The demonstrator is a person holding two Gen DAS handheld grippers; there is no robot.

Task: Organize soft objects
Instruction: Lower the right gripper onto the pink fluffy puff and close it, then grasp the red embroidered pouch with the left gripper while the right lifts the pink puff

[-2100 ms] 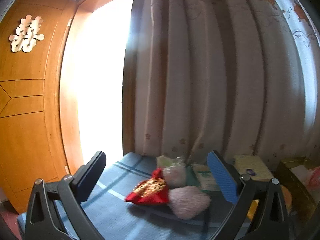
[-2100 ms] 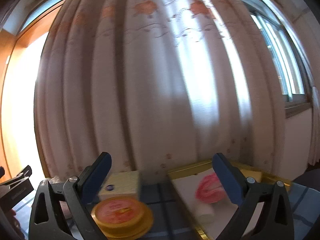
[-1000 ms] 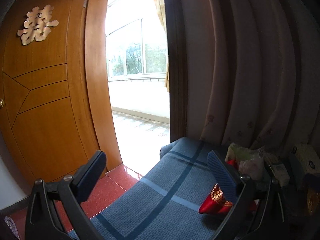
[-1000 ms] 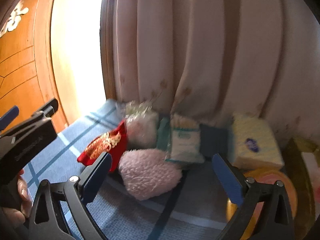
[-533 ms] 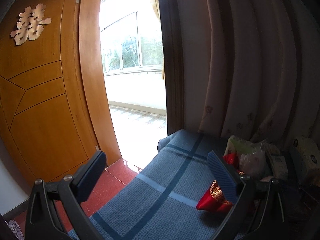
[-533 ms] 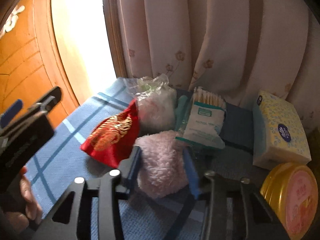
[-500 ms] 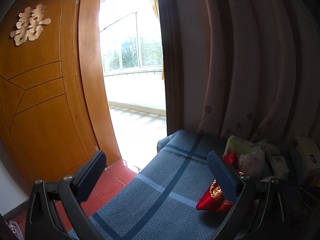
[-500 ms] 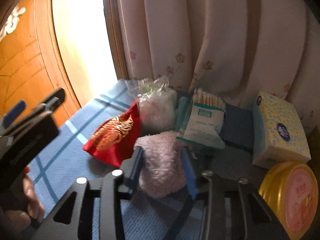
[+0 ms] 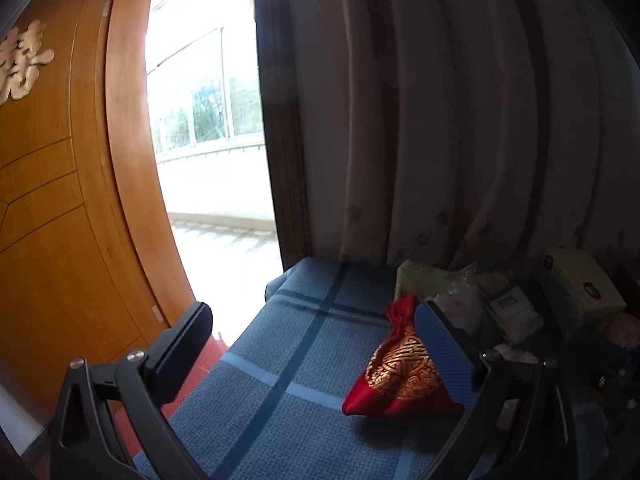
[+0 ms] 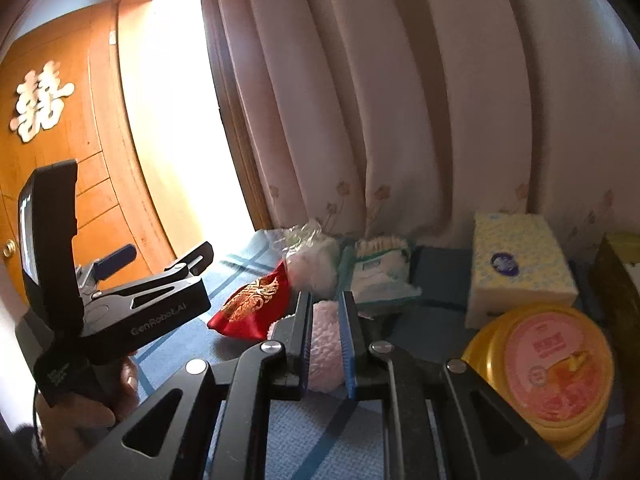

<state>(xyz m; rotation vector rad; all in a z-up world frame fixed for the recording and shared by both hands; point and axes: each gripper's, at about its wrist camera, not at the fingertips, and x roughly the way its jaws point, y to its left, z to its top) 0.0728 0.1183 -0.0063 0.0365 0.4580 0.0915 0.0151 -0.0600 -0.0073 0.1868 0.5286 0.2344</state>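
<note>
Barely started: right hand-held gripper (image 10: 325, 334) pinching the pink fluffy thing (image 10: 326, 346), left hand-held gripper (image 9: 316, 344) spread wide, red pouch (image 9: 402, 376) and the rest unsorted.

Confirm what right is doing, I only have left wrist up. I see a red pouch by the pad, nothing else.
Observer: The right gripper is shut on the pink fluffy piece, beside the red pouch.
Operator: Lifted?
Observer: Can't tell; its lower edge is hidden behind the fingers.
Operator: What's to its right?
Observer: A yellow round tin with a pink lid, in front of the tissue box.
</note>
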